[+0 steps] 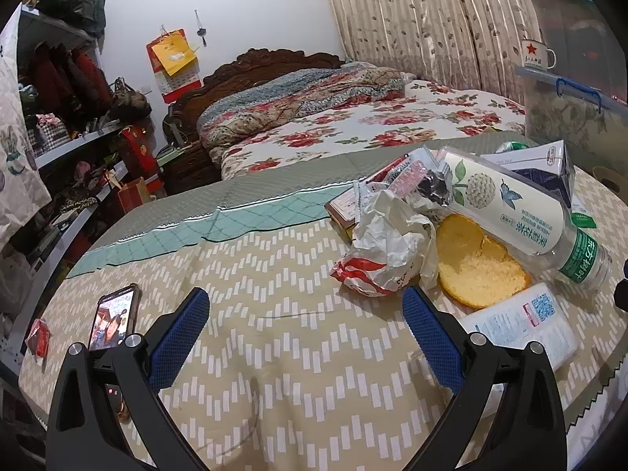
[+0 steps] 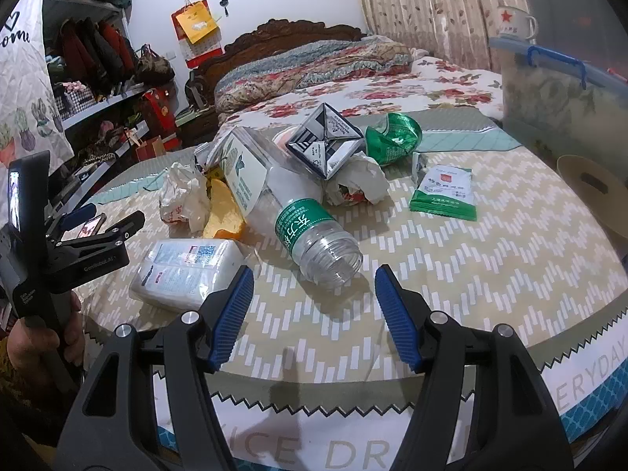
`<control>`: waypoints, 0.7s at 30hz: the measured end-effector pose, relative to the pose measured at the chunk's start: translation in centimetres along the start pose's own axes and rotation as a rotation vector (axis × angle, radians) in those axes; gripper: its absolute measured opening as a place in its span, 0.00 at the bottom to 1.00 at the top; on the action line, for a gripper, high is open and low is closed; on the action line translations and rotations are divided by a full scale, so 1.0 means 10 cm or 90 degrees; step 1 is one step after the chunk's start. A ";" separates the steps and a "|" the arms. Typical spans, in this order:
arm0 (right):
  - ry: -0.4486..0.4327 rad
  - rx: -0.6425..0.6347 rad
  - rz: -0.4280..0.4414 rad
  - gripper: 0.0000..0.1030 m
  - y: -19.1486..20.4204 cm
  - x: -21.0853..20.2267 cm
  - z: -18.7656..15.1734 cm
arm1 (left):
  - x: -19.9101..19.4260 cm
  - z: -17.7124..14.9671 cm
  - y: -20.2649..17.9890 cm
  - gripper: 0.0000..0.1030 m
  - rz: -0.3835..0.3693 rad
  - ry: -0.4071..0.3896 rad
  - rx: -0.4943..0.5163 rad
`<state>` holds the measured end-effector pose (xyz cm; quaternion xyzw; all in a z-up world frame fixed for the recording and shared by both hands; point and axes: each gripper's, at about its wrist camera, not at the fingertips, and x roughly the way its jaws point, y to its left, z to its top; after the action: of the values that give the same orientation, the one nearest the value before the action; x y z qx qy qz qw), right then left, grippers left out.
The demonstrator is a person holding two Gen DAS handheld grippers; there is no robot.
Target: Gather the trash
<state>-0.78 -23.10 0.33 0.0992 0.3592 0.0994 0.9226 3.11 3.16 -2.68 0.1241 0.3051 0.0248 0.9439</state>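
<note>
1. Both grippers are empty right now. The left gripper (image 1: 304, 324) has its fingers spread wide over bare tablecloth, and the right gripper (image 2: 310, 312) is parted too, nothing between the fingers, hovering just short of the plastic bottle (image 2: 304, 223).
2. The trash is all heaped mid-worktop (image 2: 490, 267): the bottle on its side with its open mouth facing my right gripper, a crumpled wrapper (image 1: 386, 247) and an orange peel (image 1: 477, 265) beside it, a folded carton (image 2: 324, 139), a green crushed packet (image 2: 394, 137), a flat green sachet (image 2: 443, 192), and a tissue pack (image 2: 188, 271) near the front edge.
3. Handling guess: the bottle looks empty, so light, slick and squashy. I'd pinch the ribbed neck rather than the body, since round plastic likes to roll or squirt out.
4. Wrapper is soft and grabs anywhere; the peel is floppy, take it by a rim.
5. Room: plenty of open cloth to my right and in front of the left gripper. Watch the phone (image 1: 114, 316) at the left edge, and the two grippers sit fairly near each other.
</note>
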 end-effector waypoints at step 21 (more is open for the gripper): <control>0.031 -0.035 0.001 0.64 0.13 0.16 0.03 | -0.16 -0.06 -0.22 0.91 -0.271 -0.014 0.082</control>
<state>0.41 -21.49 -0.19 0.0713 0.3786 0.1123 0.9159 1.40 0.98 -2.77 0.1172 0.3149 -0.1961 0.9212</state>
